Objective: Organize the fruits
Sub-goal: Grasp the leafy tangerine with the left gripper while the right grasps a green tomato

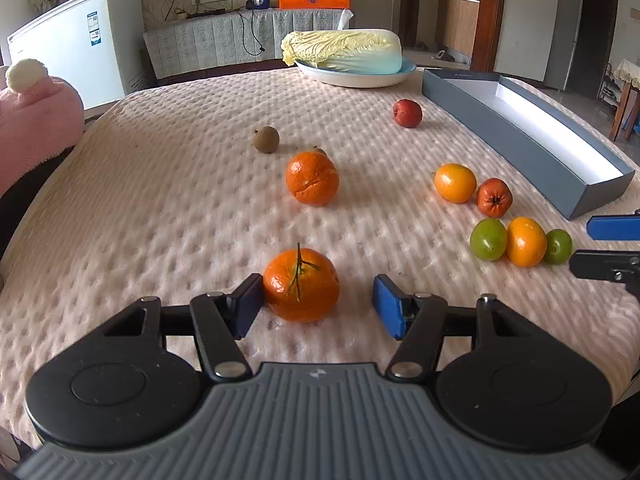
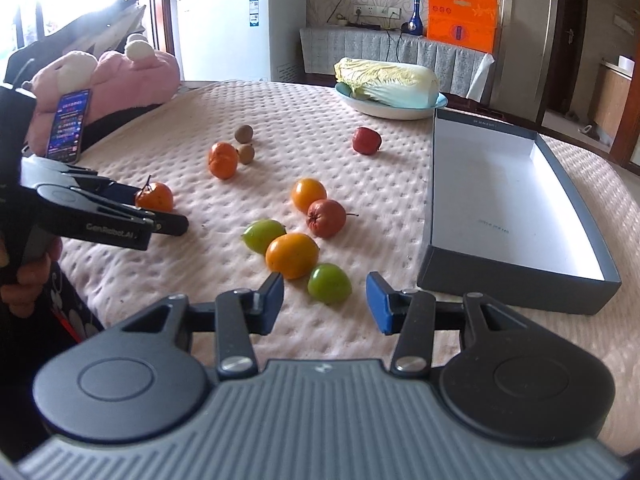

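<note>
My left gripper is open around a stemmed tangerine; the left pad touches it, the right pad stands apart. My right gripper is open with a green fruit between its pads. Beside that lie an orange-yellow fruit, another green fruit, a red fruit and a second orange-yellow fruit. Farther off lie a second tangerine, a brown fruit and a red fruit. An empty grey box stands at the right.
A cabbage in a pale bowl sits at the table's far edge. A pink plush and a propped phone are at the left edge. The table has a pink bumpy cloth.
</note>
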Demonstrator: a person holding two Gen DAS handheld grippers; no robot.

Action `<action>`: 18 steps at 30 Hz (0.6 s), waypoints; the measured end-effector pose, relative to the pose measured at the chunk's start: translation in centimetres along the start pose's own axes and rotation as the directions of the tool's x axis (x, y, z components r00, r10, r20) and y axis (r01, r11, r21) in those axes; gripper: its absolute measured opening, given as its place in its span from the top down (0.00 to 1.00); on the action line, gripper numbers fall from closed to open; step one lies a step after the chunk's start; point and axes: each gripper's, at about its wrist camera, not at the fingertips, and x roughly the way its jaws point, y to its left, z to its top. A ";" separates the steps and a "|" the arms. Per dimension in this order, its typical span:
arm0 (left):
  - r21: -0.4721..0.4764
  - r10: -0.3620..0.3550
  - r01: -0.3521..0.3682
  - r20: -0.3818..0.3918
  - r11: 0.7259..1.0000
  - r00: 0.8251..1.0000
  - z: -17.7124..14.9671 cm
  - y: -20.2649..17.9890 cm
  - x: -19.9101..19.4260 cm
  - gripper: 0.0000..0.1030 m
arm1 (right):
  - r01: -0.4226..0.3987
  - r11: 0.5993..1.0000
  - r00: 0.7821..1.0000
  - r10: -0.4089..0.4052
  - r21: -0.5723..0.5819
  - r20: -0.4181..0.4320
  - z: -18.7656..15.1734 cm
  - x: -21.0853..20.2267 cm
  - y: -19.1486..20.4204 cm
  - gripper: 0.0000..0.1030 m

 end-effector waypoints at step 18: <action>-0.007 0.008 -0.008 0.007 1.000 1.000 0.1 0.0 -0.1 0.45 | 0.059 0.998 0.997 -0.058 0.008 -0.048 -0.2 2.0 0.1 0.63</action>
